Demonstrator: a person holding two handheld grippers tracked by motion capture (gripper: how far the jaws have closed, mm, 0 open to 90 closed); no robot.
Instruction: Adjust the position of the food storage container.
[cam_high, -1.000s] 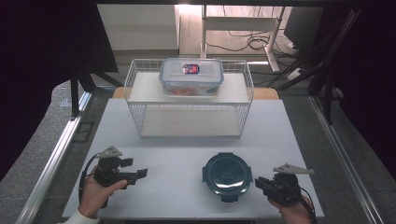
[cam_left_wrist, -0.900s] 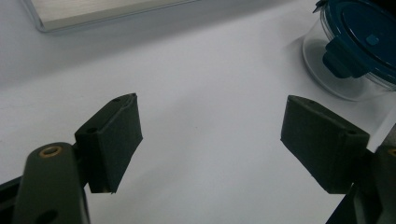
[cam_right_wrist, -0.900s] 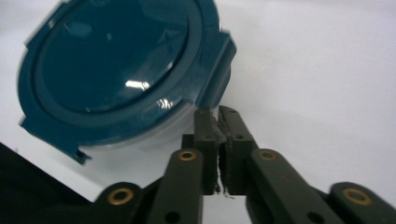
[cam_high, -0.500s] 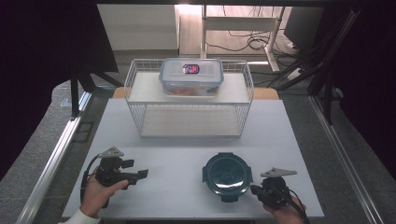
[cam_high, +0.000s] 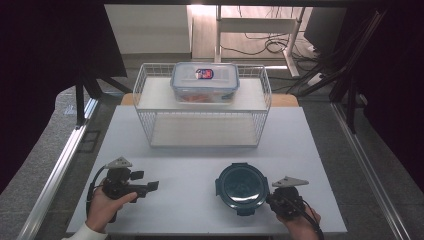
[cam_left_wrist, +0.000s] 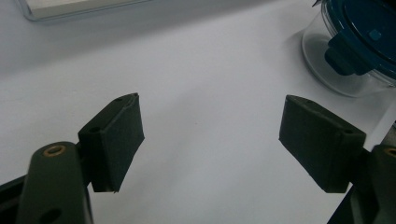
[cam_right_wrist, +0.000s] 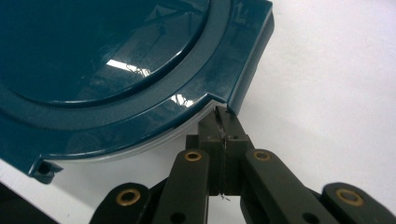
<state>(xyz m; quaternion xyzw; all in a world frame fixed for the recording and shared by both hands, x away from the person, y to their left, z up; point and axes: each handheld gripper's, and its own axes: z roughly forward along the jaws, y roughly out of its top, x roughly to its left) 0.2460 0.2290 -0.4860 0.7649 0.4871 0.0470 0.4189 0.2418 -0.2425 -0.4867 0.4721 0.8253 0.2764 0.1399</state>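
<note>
Right gripper (cam_right_wrist: 223, 122) fingers pressed together at round container (cam_high: 242, 184) rim; left gripper (cam_left_wrist: 212, 140) fingers wide.

Left gripper (cam_high: 150, 186) gapes wide; right gripper (cam_right_wrist: 223, 122) pressed closed (both held low).

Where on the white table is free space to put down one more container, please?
The widest bare patch lies between the left tool and the round container with the dark blue lid, in front of the wire rack. The table's far right strip beside the rack is also bare. It is crowded at the container's right edge, where the right tool meets it.
</note>
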